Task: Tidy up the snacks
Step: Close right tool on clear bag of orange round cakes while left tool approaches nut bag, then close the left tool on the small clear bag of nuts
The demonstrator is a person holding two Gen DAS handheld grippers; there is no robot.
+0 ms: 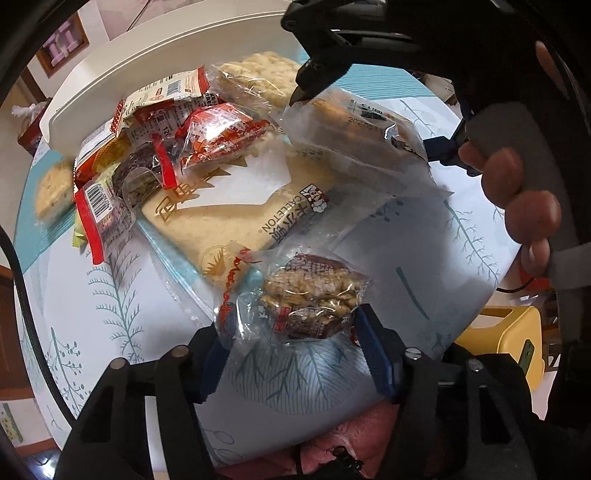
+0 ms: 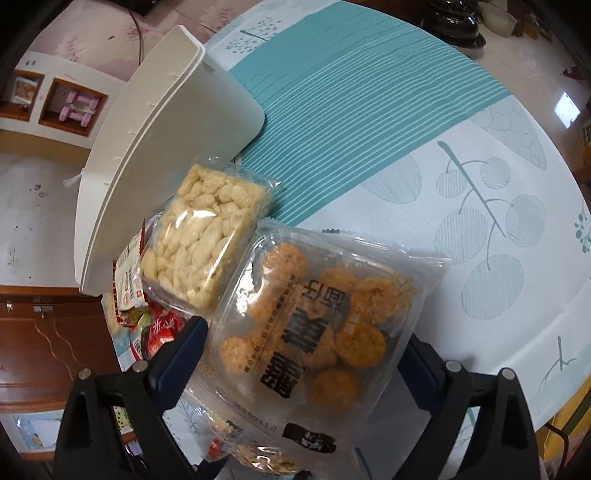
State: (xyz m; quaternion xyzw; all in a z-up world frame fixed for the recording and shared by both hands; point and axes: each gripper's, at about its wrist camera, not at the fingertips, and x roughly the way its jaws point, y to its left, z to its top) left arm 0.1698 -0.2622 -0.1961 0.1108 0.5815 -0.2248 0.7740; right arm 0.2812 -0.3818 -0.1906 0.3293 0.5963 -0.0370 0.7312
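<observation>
My left gripper (image 1: pixel 295 350) points down at the table and is shut on a clear packet of nut brittle (image 1: pixel 314 299), its blue pads against both ends of the packet. My right gripper (image 2: pixel 301 354) is closed wide across a clear bag of round orange rice crackers (image 2: pixel 314 332). The left wrist view shows that bag (image 1: pixel 351 125) raised above the pile. A packet of puffed rice cake (image 2: pixel 207 236) leans against it. A white bin (image 2: pixel 147 147) lies tipped at the pile's far side, and small red packets (image 1: pixel 218 136) spill from it.
A flat tan packet marked Carleton (image 1: pixel 240 221) lies on the teal and white tablecloth (image 2: pixel 369 110). A person's fingers (image 1: pixel 517 192) hold the right gripper's handle. A yellow object (image 1: pixel 509 343) sits past the table edge. Dark items stand at the far rim (image 2: pixel 454 22).
</observation>
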